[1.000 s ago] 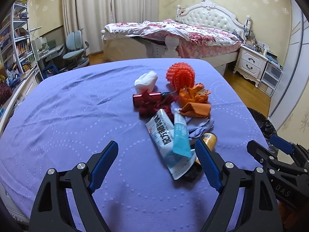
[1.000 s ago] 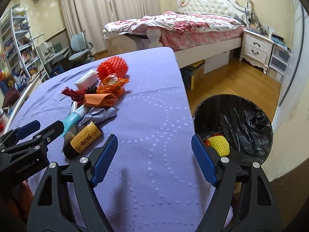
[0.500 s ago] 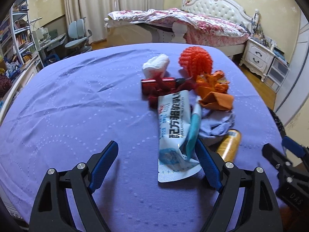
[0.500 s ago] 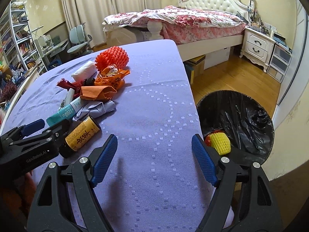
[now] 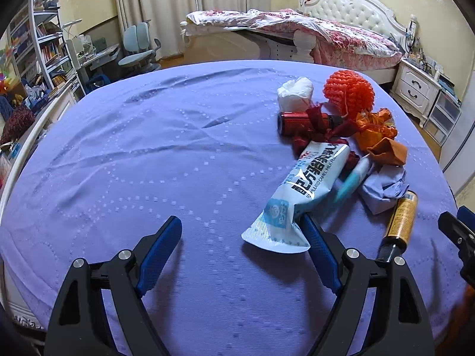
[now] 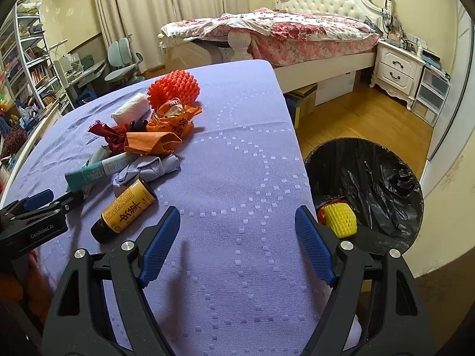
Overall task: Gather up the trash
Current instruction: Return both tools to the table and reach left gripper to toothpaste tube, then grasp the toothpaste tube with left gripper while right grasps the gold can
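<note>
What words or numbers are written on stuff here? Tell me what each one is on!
"CAMEL MILK", after a cut-off word, on the white and blue pouch; its big Chinese characters I cannot read surely.
"1200" on the teal tube; the rest is too small.
"GenRobot.AI" on the left hand-held gripper.
Large black Chinese characters on the yellow can; its small print is blurred.
Print on the orange wrapper is too crumpled to read.

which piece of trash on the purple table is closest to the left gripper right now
The white-and-blue foil milk-powder pouch: its sealed end lies between the open left gripper fingers, against the right pad; every other piece lies farther off.
</note>
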